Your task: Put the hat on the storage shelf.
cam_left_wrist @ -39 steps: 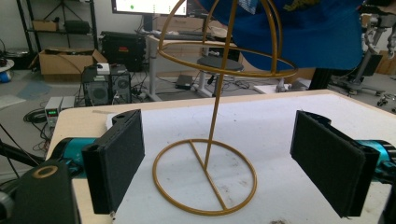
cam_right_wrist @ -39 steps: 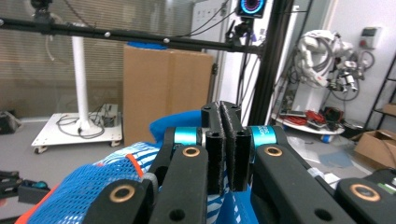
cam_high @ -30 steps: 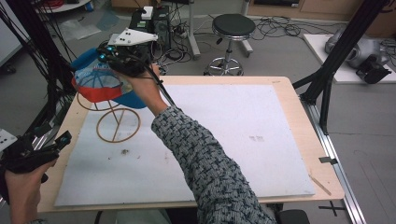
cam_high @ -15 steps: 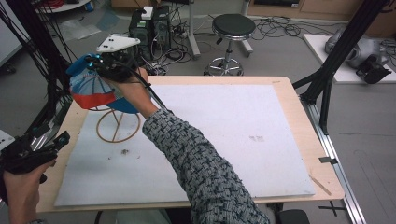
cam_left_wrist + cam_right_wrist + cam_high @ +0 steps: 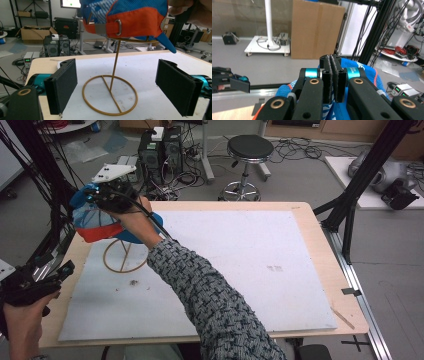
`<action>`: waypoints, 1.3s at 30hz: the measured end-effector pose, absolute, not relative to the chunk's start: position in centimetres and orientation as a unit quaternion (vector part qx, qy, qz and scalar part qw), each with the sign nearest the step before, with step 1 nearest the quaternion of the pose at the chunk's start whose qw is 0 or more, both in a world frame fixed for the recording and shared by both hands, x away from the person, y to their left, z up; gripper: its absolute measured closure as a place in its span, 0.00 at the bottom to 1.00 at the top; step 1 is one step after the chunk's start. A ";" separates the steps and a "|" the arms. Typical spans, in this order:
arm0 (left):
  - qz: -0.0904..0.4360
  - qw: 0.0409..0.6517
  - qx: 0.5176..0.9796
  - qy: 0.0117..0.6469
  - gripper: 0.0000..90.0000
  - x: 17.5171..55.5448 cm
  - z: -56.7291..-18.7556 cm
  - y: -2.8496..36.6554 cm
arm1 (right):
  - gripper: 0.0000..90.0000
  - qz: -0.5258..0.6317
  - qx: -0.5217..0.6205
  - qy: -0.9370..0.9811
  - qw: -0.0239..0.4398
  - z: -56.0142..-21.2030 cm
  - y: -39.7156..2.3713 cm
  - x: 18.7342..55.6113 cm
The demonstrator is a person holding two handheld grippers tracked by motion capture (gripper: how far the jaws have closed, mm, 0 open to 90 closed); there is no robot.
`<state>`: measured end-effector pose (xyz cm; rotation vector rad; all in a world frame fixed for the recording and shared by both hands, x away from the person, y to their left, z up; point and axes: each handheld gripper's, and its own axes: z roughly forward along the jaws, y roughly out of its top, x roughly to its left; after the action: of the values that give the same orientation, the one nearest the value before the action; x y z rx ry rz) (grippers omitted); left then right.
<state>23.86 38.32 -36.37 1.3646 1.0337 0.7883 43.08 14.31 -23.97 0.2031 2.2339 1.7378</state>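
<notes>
No text, label, brand or number can be read. The monitor (image 5: pixel 70 3) in the left gripper view shows a green dot with marks too small to make out, and the small box (image 5: pixel 28 60) on the floor has a green display that is unreadable.

cap (image 5: pixel 130 15): woven cloth, blue and orange, matt; grey strap with dull metal ring at back. stand (image 5: pixel 110 93) under cap: thin gold wire, slight sheen. mat (image 5: pixel 240 270) under stand: pale, matt, faintly speckled. table (image 5: pixel 320 235) rim around mat: light wood. left gripper (image 5: pixel 116 90) pads: black, matt, foam-like.
</notes>
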 end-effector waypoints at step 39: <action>0.335 0.587 0.587 0.445 0.20 23.9 -36.5 38.4 | 0.60 0.583 0.097 0.798 0.117 -24.6 14.5 43.5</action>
<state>23.88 38.38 -36.46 1.3678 1.0378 0.7817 43.51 14.46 -24.57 0.2833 2.3364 1.7074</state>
